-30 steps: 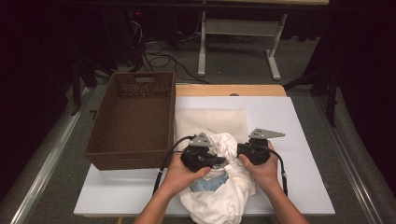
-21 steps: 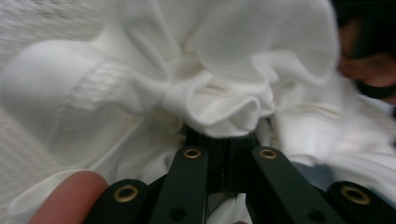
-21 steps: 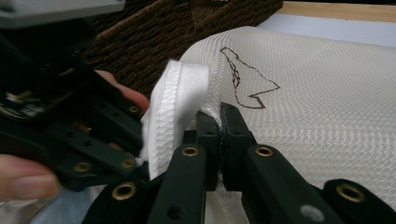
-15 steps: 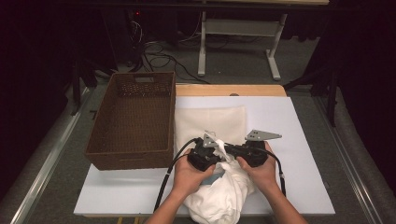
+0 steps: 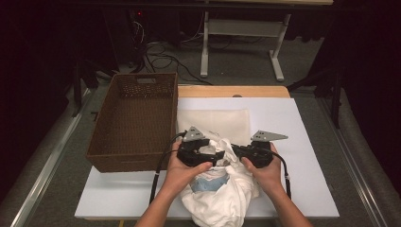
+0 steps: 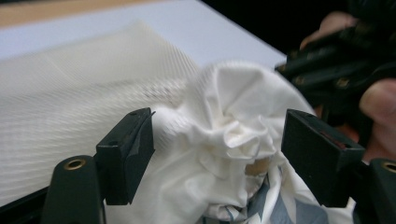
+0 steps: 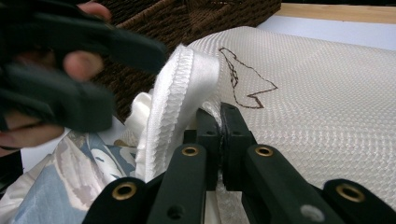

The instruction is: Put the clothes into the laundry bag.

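White cotton bunched between two grippers at the lower middle of the bench, beside a wicker basket.

Seen from the high view, the white garment (image 5: 222,194) lies crumpled in the lower centre of the frame on the bench (image 5: 307,142), just right of the brown basket (image 5: 135,118) and in front of a cream mesh mat (image 5: 217,124). The right gripper (image 7: 220,122) pinches the ribbed hem tight, apparently to anchor it. The left gripper (image 6: 215,154) has just been opening, its jaws now wide with cloth between them but unpressed, probably to take a fresh hold for folding.
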`<act>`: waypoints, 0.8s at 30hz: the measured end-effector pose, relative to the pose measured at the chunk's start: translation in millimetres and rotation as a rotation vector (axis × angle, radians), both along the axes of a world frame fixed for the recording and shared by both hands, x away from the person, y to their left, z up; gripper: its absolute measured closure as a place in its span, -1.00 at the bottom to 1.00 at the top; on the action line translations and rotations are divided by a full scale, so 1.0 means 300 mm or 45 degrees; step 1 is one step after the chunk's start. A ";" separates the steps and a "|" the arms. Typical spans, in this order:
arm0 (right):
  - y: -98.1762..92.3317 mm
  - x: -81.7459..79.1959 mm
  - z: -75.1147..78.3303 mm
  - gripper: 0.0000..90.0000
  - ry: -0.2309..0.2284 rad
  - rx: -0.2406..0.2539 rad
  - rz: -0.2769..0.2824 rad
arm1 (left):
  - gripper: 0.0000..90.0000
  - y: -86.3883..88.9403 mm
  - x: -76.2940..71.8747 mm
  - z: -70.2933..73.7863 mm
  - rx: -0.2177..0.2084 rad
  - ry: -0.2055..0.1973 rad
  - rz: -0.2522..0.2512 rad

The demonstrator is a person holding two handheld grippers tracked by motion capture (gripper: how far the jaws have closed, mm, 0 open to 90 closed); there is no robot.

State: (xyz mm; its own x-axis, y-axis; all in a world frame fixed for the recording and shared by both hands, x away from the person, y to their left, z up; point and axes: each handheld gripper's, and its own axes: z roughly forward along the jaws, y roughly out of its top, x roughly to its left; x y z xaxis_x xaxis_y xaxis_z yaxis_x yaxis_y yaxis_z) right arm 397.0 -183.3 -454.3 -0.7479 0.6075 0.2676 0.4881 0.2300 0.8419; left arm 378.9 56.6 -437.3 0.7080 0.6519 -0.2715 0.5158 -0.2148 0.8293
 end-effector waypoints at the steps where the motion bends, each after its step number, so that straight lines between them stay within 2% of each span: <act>1: 0.000 -0.001 0.001 0.98 -0.002 0.000 0.000 | -0.40 -0.018 0.005 -0.011 0.041 0.017 -0.019; 2: -0.001 -0.001 0.001 0.98 -0.004 -0.001 0.001 | -0.29 -0.046 -0.001 -0.030 0.108 0.005 -0.030; 3: -0.001 -0.001 0.001 0.98 -0.004 -0.001 0.001 | -0.05 -0.046 -0.001 -0.030 0.108 0.005 -0.030; 4: -0.004 -0.001 0.000 0.98 -0.005 -0.009 -0.003 | 0.27 -0.059 -0.016 -0.033 0.139 -0.014 -0.057; 5: -0.004 -0.001 0.000 0.98 -0.005 -0.009 -0.003 | 0.45 -0.059 -0.016 -0.033 0.139 -0.014 -0.057; 6: -0.006 0.000 -0.002 0.98 -0.005 -0.009 -0.006 | 0.45 -0.066 -0.025 -0.032 0.164 -0.025 -0.075; 7: -0.009 0.001 -0.002 0.98 0.003 -0.002 -0.010 | 0.65 -0.070 -0.030 -0.032 0.176 -0.031 -0.094; 8: -0.012 0.003 -0.001 0.98 -0.001 0.002 -0.009 | 0.72 -0.075 -0.037 -0.032 0.188 -0.039 -0.131; 10: -0.011 0.003 0.001 0.98 -0.002 0.007 -0.012 | 0.74 -0.087 -0.053 -0.031 0.197 -0.058 -0.217; 11: -0.011 0.002 0.003 0.98 -0.003 0.006 -0.015 | 0.74 -0.093 -0.058 -0.032 0.213 -0.060 -0.235; 12: -0.010 0.002 0.004 0.98 -0.009 0.006 -0.018 | 0.75 -0.102 -0.059 -0.037 0.242 -0.052 -0.249; 14: -0.010 0.001 0.005 0.98 -0.014 0.009 -0.021 | 0.75 -0.109 -0.057 -0.044 0.247 -0.042 -0.251; 15: -0.011 -0.002 0.012 0.98 -0.006 0.032 -0.023 | 0.75 -0.124 -0.051 -0.063 0.288 -0.020 -0.249; 16: -0.011 -0.002 0.012 0.98 -0.006 0.032 -0.023 | 0.76 -0.124 -0.051 -0.063 0.288 -0.020 -0.249; 17: -0.007 -0.006 0.021 0.98 -0.008 0.037 -0.017 | 0.76 -0.130 -0.047 -0.072 0.336 -0.027 -0.234; 18: -0.002 -0.010 0.024 0.98 -0.009 0.037 -0.013 | 0.75 -0.135 -0.031 -0.085 0.381 -0.041 -0.144; 19: 0.003 -0.014 0.025 0.98 -0.014 0.030 -0.005 | 0.75 -0.133 -0.022 -0.089 0.403 -0.050 -0.071; 20: 0.008 -0.017 0.026 0.99 -0.019 0.027 0.001 | 0.75 -0.133 -0.016 -0.096 0.473 -0.084 0.026; 21: 0.007 -0.020 0.030 0.98 -0.022 0.050 0.004 | 0.75 -0.132 -0.009 -0.109 0.558 -0.120 0.118; 22: 0.007 -0.020 0.030 0.98 -0.022 0.050 0.004 | 0.76 -0.132 -0.009 -0.109 0.558 -0.120 0.118; 23: 0.002 -0.021 0.039 0.98 -0.018 0.074 0.004 | 0.76 -0.124 0.000 -0.124 0.582 -0.121 0.175; 24: -0.001 -0.022 0.048 0.98 -0.017 0.075 0.005 | 0.76 -0.110 0.009 -0.135 0.518 -0.070 0.198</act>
State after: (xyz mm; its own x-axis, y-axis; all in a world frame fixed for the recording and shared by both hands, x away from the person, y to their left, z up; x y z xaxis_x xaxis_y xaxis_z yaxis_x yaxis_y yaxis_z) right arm 390.3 -183.6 -440.0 -0.7539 0.5880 0.2932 0.4761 0.1814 0.8605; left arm 381.6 23.6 -477.9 0.5993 0.7979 0.0651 0.5251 -0.4532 0.7204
